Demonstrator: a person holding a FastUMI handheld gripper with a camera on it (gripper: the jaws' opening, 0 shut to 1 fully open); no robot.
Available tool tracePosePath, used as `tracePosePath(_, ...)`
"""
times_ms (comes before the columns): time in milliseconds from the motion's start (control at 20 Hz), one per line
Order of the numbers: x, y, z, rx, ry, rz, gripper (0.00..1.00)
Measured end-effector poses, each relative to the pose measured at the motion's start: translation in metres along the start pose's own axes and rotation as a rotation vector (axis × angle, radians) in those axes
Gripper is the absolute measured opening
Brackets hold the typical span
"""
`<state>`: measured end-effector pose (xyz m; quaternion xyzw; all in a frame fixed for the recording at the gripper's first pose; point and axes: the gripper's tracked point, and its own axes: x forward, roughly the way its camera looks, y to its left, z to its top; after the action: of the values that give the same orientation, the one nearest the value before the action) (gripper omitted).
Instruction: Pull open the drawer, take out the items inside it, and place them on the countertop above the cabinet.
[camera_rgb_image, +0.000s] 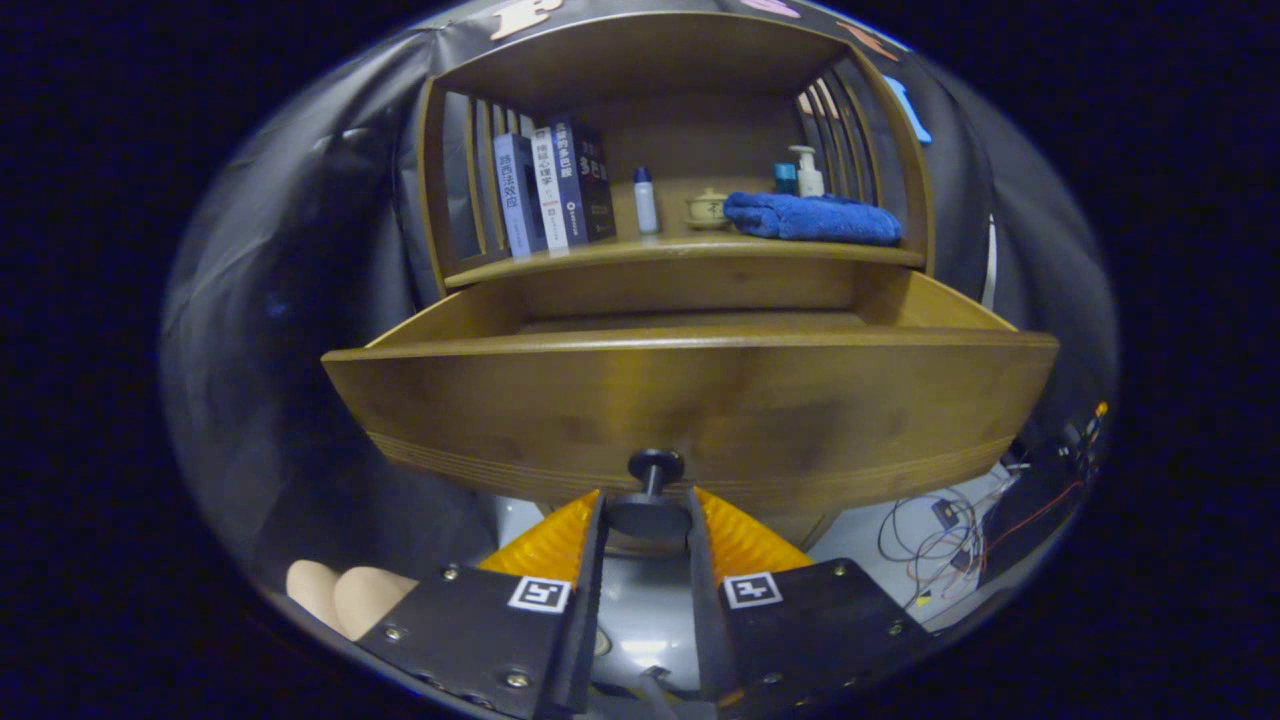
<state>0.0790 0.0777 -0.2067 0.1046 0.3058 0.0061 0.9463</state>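
Gripping: the gripper (647, 512) has its two fingers (560, 540) closed from left and right on the dark round knob (654, 468) of the drawer (690, 410); both fingers press on the knob's disc.
Knob: low on the middle of the drawer front, its stem running back into the wood, its disc held between the fingertips.
Drawer: pulled out toward the near side, well clear of the cabinet (690, 285); the front panel is wide and bowed, with grooved lines along its lower edge.
Drawer inside: hidden behind the tall front; only the top of the side walls and a strip of the far inner wall show, so the contents cannot be told.
Table: the cabinet's top surface (690, 247) sits just above the open drawer, under a slatted wooden hutch.
Books (555, 190): standing upright in a row at the far left of the table, against the left slats.
Small bottle (646, 200): upright, just right of the books, pale with a blue cap.
Lidded cup (707, 208): near the middle, right of the small bottle, touching or just beside the towel.
Towel (812, 217): blue, folded, lying on the right part of the table.
Pump bottle (806, 172): white, standing behind the towel at the far right, a teal container (785, 178) just to its left.
Cables (950, 535): a loose tangle on the pale floor, low and right of the drawer.
Person: fingertips of a hand (345, 595) show beside the left finger's mount.
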Motion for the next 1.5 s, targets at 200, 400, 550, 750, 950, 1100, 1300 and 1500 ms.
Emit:
tracePosePath(200,-0.034,0.004,0.044,-0.018,-0.122,0.021,0.41)
tracePosePath(400,-0.038,0.004,0.128,-0.079,-0.259,0.040,0.41)
tracePosePath(550,0.007,0.000,0.169,-0.159,-0.247,0.024,0.41)
tracePosePath(750,0.074,0.004,0.166,-0.240,-0.065,0.033,0.41)
tracePosePath(950,0.114,0.005,0.135,-0.249,0.150,0.064,0.42)
tracePosePath(1100,0.135,-0.002,0.119,-0.287,0.221,0.038,0.42)
tracePosePath(1300,0.151,-0.006,0.087,-0.230,0.345,0.058,0.42)
tracePosePath(1500,0.140,-0.004,0.089,-0.214,0.379,0.060,0.41)
